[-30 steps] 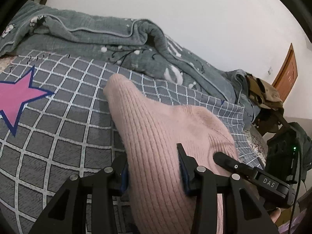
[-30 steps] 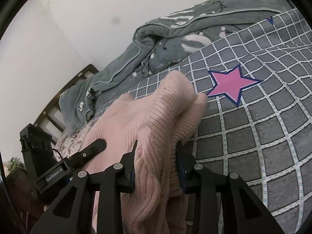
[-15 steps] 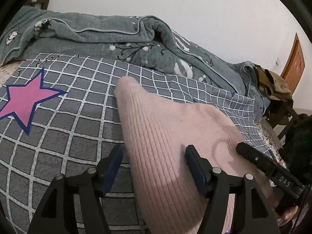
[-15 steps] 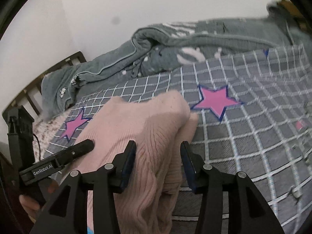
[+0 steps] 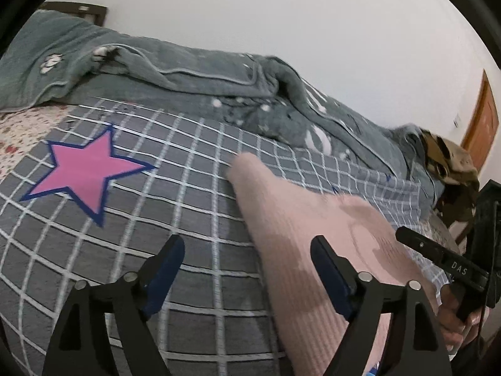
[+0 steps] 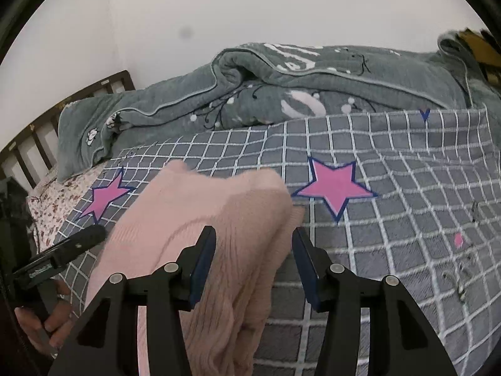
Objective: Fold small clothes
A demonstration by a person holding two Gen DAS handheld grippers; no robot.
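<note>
A pink ribbed knit garment (image 5: 300,235) lies folded on the grey checked bedspread (image 5: 156,206). My left gripper (image 5: 247,263) is open, its fingers apart; the garment's left edge lies by the right finger and the left finger is over bare bedspread. In the right wrist view the same garment (image 6: 200,219) runs between the fingers of my right gripper (image 6: 253,253), which is open with a small gap to the cloth on each side. Each view shows the other gripper at its edge.
A rumpled grey-green quilt (image 6: 281,91) lies along the far side against the white wall. Pink stars (image 6: 335,185) mark the bedspread. A wooden headboard (image 6: 34,138) is at the left, a door (image 5: 482,116) and piled clothes (image 5: 447,163) at the right.
Both grippers have opened and let go of the pink garment, which now lies on the bedspread. The left gripper has shifted left, off the cloth.
</note>
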